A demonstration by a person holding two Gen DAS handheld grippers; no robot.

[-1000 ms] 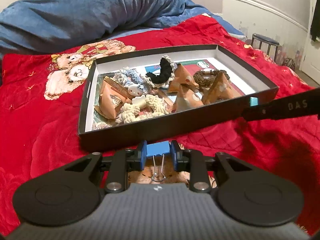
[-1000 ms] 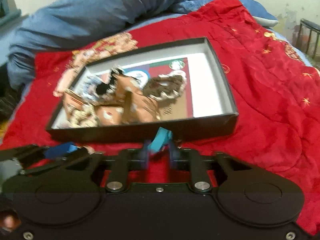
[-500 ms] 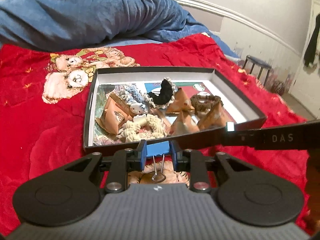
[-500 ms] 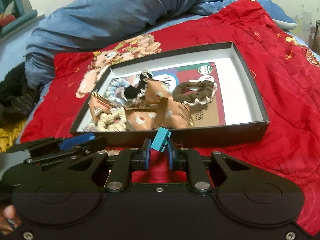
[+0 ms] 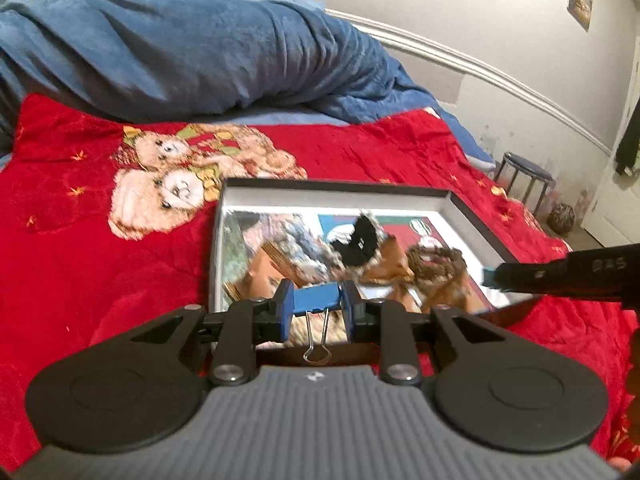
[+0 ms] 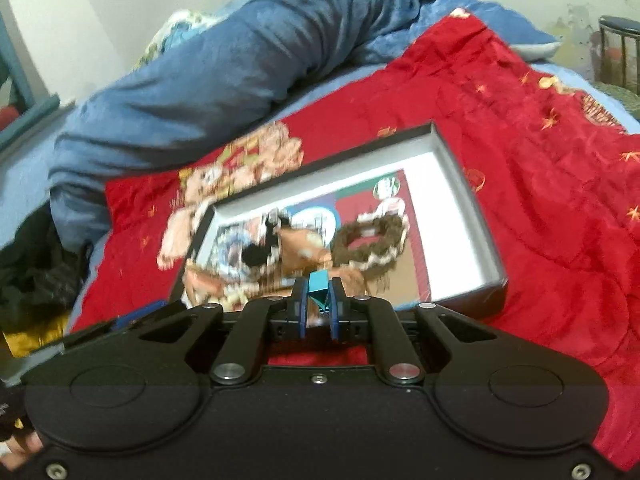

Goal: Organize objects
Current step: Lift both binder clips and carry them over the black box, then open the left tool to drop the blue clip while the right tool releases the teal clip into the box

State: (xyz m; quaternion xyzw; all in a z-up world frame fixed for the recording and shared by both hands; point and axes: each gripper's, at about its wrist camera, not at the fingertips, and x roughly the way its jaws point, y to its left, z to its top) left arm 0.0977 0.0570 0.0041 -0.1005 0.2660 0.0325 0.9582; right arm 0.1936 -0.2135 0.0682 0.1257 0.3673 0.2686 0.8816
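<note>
On the red blanket (image 5: 360,148) sits a shallow black box (image 5: 476,216) with a white inside, and both grippers hang over its near edge. Between the pads of the left gripper (image 5: 316,304) a blue binder clip (image 5: 316,298) is pinched by its body, its wire handles hanging down toward the camera; the jaws stand only a little apart, as wide as the clip. The right gripper (image 6: 319,306) is pressed nearly shut on a small teal clip (image 6: 318,286), which sticks up tilted from between its pads; in the left view that gripper reaches in from the right edge with the teal piece at its tip. Inside the box lie a black scrunchie (image 5: 358,240) with pale trim, a brown scrunchie (image 6: 370,244), a bluish-white scrunchie (image 5: 304,246) and several tan folded packets (image 5: 390,262), all crowded toward the left and middle, over a printed sheet (image 6: 360,200) on the floor of the box; the right part of the floor is bare white. Motion blur smears most of these, so finer detail cannot be told. Beyond the box a teddy-bear print (image 5: 172,184) shows on the blanket, and a rumpled blue duvet (image 5: 200,52) lies behind it. A stool (image 5: 524,176) stands by the wall at the right.
</note>
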